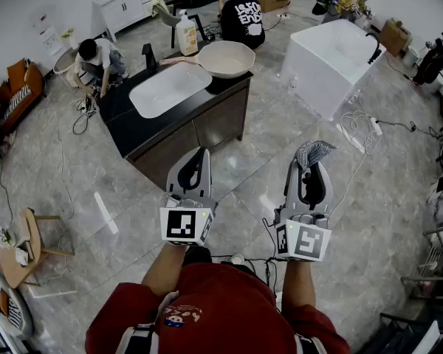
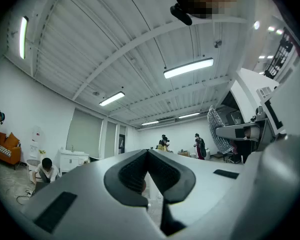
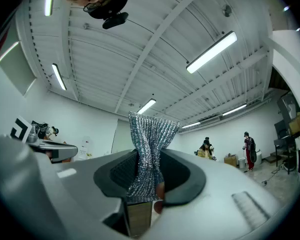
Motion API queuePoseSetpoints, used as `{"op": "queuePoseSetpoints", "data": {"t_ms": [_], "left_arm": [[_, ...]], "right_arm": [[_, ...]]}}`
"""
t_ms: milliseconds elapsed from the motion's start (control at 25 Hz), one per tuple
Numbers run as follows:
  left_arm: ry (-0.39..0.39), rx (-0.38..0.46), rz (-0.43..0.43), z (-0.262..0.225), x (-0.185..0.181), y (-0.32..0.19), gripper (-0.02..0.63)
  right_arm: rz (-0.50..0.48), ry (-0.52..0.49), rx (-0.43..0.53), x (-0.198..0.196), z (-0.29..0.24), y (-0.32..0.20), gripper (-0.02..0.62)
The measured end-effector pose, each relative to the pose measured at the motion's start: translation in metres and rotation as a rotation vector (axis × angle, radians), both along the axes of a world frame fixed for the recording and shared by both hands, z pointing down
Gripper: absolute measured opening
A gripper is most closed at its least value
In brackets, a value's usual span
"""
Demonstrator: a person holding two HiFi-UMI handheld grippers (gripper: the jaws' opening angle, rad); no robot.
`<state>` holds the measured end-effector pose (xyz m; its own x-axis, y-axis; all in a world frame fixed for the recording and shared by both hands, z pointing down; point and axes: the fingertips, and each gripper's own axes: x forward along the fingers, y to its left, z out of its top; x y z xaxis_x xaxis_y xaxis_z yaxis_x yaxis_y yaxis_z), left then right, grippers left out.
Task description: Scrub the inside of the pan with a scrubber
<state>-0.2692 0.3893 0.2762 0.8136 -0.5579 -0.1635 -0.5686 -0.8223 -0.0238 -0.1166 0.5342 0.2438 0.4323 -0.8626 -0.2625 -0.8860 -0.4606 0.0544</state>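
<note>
A cream pan with a pinkish handle rests on the dark counter far ahead, beside the white sink basin. My right gripper is shut on a silvery mesh scrubber, which sticks up from between its jaws. My left gripper is shut with nothing in it, its pads pressed together. Both grippers are held upright near my chest, well short of the counter, and point up toward the ceiling.
A soap bottle stands behind the pan. A black faucet rises at the sink's back. A white tub sits to the right. People crouch beyond the counter. Cables trail over the tiled floor. A small wooden stool is at left.
</note>
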Motion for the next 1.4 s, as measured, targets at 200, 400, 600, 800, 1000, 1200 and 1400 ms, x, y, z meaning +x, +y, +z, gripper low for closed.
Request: {"op": "queuePoseSetpoints", "data": {"t_ms": [200,400,600,800,1000,1200,1400], "left_arm": [[0.013,0.000,0.006,-0.004,0.004,0.011,0.006],[-0.003,0.024,0.026,-0.011,0.014,0.026,0.006],[-0.033,0.033,0.036,-0.010,0.024,0.043,0.006],[-0.064,0.028,0.042,-0.003,0.035,0.050,0.006],[-0.080,0.022,0.061,0.004,0.047,0.046,0.006],[-0.073,0.008,0.066,0.009,0.061,0.028,0.006],[-0.044,0.000,0.072,0.006,0.080,0.004,0.006]], "right_arm": [[0.005,0.003,-0.012,0.004,0.000,0.012,0.143],[0.013,0.007,-0.018,0.008,0.002,0.024,0.143],[0.001,-0.033,-0.011,0.017,0.010,0.039,0.147],[0.005,-0.061,-0.004,0.027,0.021,0.045,0.149],[0.011,-0.077,-0.005,0.036,0.029,0.038,0.149],[0.007,-0.070,-0.016,0.046,0.030,0.024,0.153],[0.019,-0.046,-0.036,0.064,0.026,0.001,0.155]]}}
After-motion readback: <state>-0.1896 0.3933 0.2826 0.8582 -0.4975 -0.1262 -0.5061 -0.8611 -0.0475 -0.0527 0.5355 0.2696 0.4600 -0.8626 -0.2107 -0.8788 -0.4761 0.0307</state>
